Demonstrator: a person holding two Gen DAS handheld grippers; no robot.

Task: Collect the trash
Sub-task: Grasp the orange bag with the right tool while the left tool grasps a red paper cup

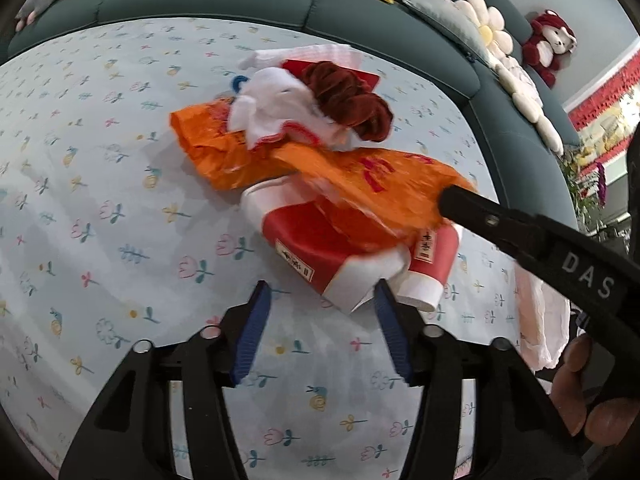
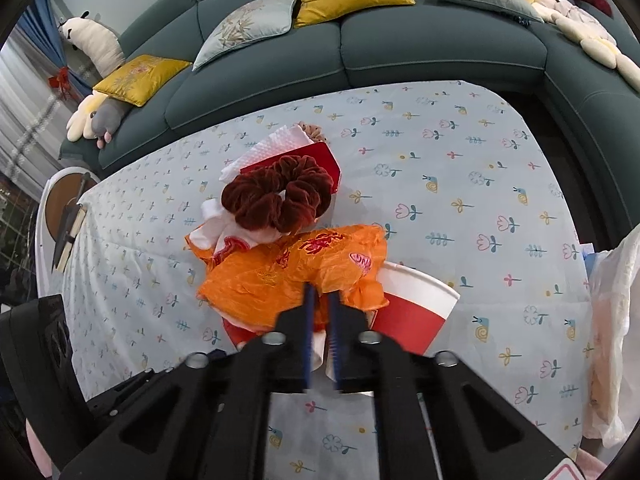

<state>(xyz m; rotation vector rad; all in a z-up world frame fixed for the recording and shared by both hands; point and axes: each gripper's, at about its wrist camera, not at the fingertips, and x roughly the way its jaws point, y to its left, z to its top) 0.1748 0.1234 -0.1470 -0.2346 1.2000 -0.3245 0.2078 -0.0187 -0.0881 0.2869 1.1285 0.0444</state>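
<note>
A trash pile lies on the flowered tablecloth (image 1: 100, 184): an orange plastic bag (image 1: 360, 184), crushed red-and-white paper cups (image 1: 316, 248), white tissue (image 1: 272, 108) and a dark red scrunchie (image 1: 348, 96). My left gripper (image 1: 322, 300) is open just in front of the crushed cup, holding nothing. My right gripper (image 2: 322, 292) is shut on the near edge of the orange bag (image 2: 288, 268), above a red cup (image 2: 412, 312). The right gripper's black arm shows in the left wrist view (image 1: 520, 232), its tip buried in the bag. The scrunchie (image 2: 280, 196) sits behind on tissue and a red card.
A dark teal sofa (image 2: 420, 44) wraps the far and right sides of the table, with yellow and grey cushions and plush toys. A pale plastic bag (image 2: 612, 320) hangs at the table's right edge. A small round side table (image 2: 64, 200) stands at the left.
</note>
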